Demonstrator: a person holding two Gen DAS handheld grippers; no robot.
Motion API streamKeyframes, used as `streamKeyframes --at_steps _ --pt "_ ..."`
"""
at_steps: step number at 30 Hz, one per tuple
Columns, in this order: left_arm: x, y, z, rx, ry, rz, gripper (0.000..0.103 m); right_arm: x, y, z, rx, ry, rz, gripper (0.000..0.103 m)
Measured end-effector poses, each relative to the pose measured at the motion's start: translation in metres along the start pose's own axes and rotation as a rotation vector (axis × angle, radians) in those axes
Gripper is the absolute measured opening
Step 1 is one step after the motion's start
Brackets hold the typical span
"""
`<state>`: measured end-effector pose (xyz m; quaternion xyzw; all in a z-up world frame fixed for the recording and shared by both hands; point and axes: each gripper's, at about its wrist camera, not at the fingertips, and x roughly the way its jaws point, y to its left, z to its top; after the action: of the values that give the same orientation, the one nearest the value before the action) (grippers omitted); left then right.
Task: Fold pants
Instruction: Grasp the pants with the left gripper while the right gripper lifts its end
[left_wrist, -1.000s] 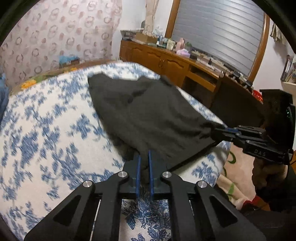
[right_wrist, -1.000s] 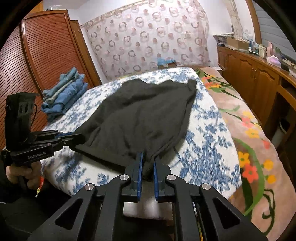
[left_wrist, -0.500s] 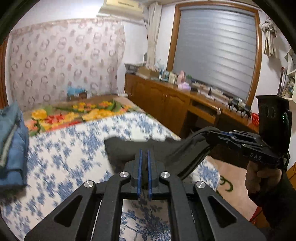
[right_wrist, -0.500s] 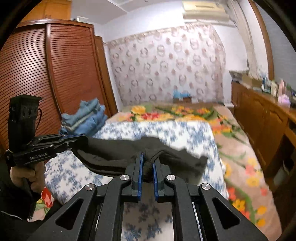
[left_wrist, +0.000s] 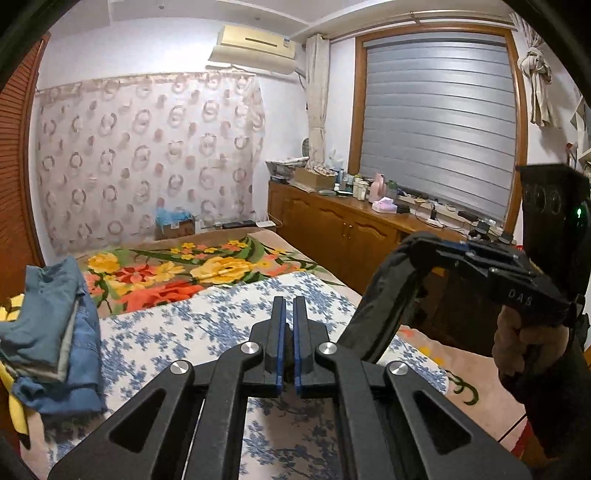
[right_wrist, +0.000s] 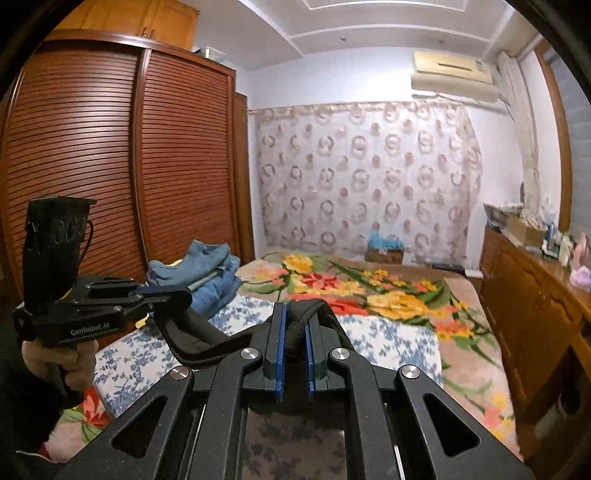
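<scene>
Bed (left_wrist: 207, 325): near part covered by white sheet with blue flower print (right_wrist: 391, 343); far part covered by floral blanket (left_wrist: 177, 269) in yellow, red, green on tan. Pile of blue denim clothes (left_wrist: 55, 339) resting at left edge of bed, on the sheet. Small cardboard box with blue contents (right_wrist: 384, 249) at far end.

Both fisheyes look forward along their own fingers, close above the bed (left_wrist: 207, 325). Each frames the other gripper at its outer edge; both share the patterned curtain (right_wrist: 362, 177).
</scene>
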<state>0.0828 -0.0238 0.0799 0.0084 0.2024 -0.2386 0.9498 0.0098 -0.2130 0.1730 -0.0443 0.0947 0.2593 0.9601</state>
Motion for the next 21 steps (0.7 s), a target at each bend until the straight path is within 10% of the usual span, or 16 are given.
streamKeyframes --at_steps 21 --pt "0.047 0.111 0.112 0.012 -0.054 0.215 0.004 0.165 -0.071 0.081 -0.040 0.007 0.077 0.008"
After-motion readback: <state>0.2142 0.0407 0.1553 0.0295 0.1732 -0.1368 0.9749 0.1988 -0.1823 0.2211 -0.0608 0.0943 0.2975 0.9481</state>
